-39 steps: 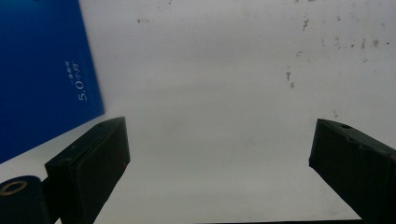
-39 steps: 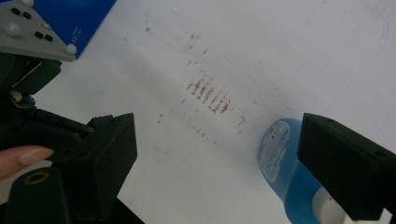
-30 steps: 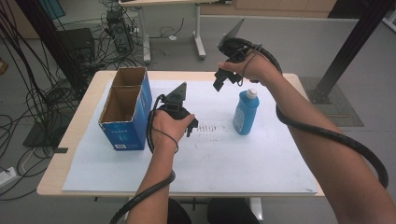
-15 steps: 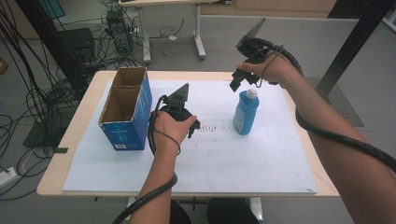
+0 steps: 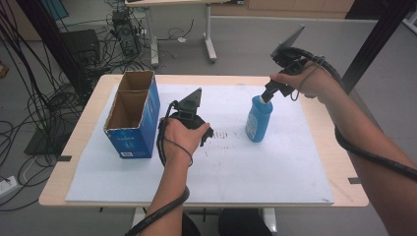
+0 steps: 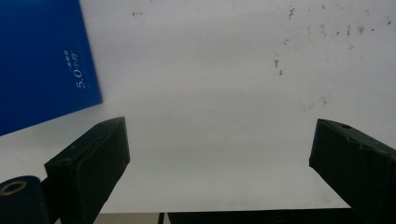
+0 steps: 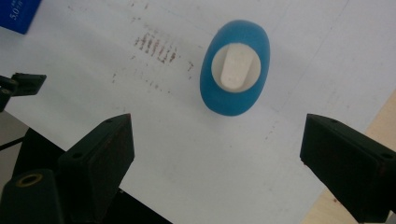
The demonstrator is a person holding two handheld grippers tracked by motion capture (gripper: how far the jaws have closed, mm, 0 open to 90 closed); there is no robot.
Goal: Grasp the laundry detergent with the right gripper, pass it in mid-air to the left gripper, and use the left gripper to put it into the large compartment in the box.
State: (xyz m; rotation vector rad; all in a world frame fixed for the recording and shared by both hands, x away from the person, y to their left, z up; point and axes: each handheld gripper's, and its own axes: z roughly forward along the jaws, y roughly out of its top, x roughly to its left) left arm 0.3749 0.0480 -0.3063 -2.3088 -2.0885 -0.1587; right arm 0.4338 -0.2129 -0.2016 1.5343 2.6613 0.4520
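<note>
High view: right gripper (image 5: 268,93) above bottle (image 5: 258,119), jaws just widened, nothing between; next, lowering to pinch; left gripper (image 6: 219,172) spread, idle.

I see light wooden surface (image 5: 74,162), rectangular, on metal legs. White sheet (image 5: 275,172) covers most of top, bare wood strip left around edges. On sheet, left side: blue cardboard box (image 5: 135,130), open top, two compartments, standing upright. Right of centre I see blue bottle (image 5: 258,119) with white cap, upright, well apart from box. Between them, patch of dark reddish scuff marks (image 5: 222,133) on sheet, near bottle's base. Rest of sheet bare, faint specks.
</note>
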